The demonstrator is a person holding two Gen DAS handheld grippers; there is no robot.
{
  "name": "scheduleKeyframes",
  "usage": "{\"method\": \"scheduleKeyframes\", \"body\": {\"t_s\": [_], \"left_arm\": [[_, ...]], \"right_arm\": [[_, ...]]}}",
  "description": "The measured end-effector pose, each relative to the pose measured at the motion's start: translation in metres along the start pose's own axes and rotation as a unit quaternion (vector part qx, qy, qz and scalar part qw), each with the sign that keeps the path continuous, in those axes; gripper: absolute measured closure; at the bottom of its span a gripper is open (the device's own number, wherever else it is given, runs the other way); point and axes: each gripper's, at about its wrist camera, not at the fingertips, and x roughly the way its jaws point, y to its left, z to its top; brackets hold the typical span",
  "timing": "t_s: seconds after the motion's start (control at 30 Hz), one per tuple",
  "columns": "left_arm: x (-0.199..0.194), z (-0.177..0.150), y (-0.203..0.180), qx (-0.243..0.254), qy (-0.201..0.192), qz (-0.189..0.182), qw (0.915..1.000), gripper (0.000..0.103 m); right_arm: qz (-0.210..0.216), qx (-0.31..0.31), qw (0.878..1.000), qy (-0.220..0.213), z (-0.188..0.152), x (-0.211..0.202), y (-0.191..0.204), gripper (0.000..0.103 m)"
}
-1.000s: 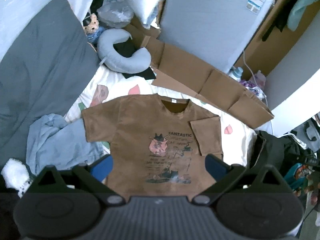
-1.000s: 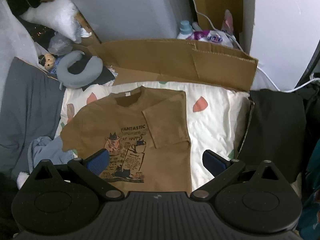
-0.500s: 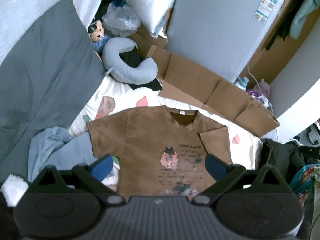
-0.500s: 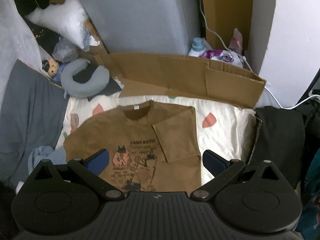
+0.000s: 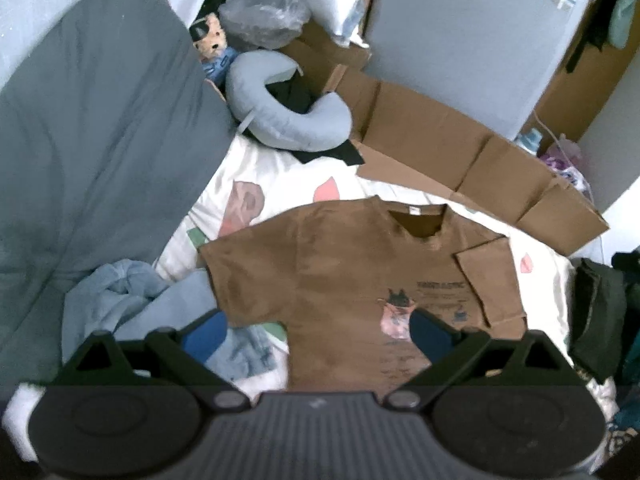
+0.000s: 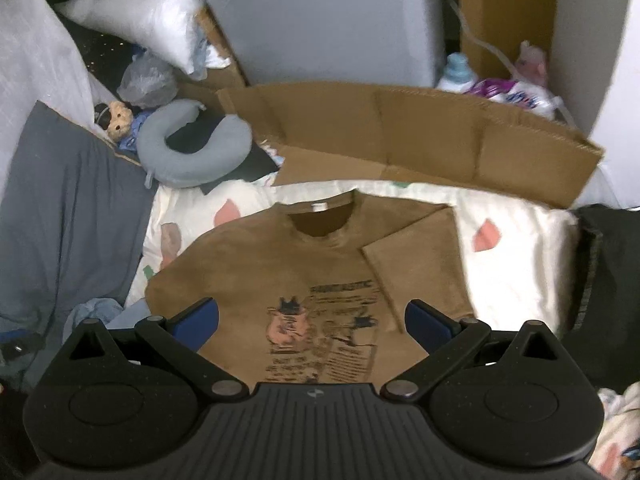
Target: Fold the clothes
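While the shirt [image 6: 288,276] is laid flat on the bed [image 6: 516,280] with one sleeve folded in, the other sleeve is left unfolded, and both hand-held grippers [image 5: 316,332] [image 6: 312,320] are held wide, empty.

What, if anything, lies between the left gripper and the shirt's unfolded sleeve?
Nothing visible. The left gripper is open above the shirt; the flat sleeve is uncovered, though blue clothes lie right beside it.
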Motion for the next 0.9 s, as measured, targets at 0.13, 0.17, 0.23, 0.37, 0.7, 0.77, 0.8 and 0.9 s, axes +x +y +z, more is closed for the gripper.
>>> {"method": "scheduleKeyframes", "body": {"t_s": [0.13,0.17,0.23,0.37,0.7,0.77,0.8,0.9], "left_arm": [[0.032,-0.005,0.021,-0.014,-0.003,0.001,0.9999,0.009],[0.04,-0.007,0.024,-0.011,-0.004,0.002,0.9999,0.009],[0.053,-0.011,0.03,-0.007,-0.012,0.01,0.9999,0.013],[0.079,-0.019,0.047,-0.014,-0.03,0.021,0.9992,0.017],[0.14,-0.048,0.091,-0.07,-0.052,0.008,0.9961,0.043],[0.151,-0.054,0.097,-0.079,-0.053,0.003,0.9955,0.049],[0.157,-0.056,0.099,-0.083,-0.054,0.003,0.9951,0.051],[0.174,-0.066,0.108,-0.099,-0.061,-0.001,0.9933,0.058]], "right_arm": [[0.001,-0.027,1.0,0.003,-0.002,0.036,0.022,0.001],[0.001,-0.031,1.0,0.004,-0.003,0.043,0.027,0.001],[0.001,-0.039,0.999,0.005,-0.003,0.059,0.035,0.001],[0.002,-0.072,0.997,0.005,-0.009,0.092,0.054,0.001],[0.03,-0.137,0.99,-0.011,-0.033,0.157,0.094,0.001],[0.042,-0.149,0.988,-0.023,-0.032,0.164,0.105,0.001],[0.043,-0.153,0.987,-0.031,-0.034,0.168,0.109,0.001],[0.061,-0.156,0.985,-0.049,-0.041,0.185,0.115,0.001]]}}
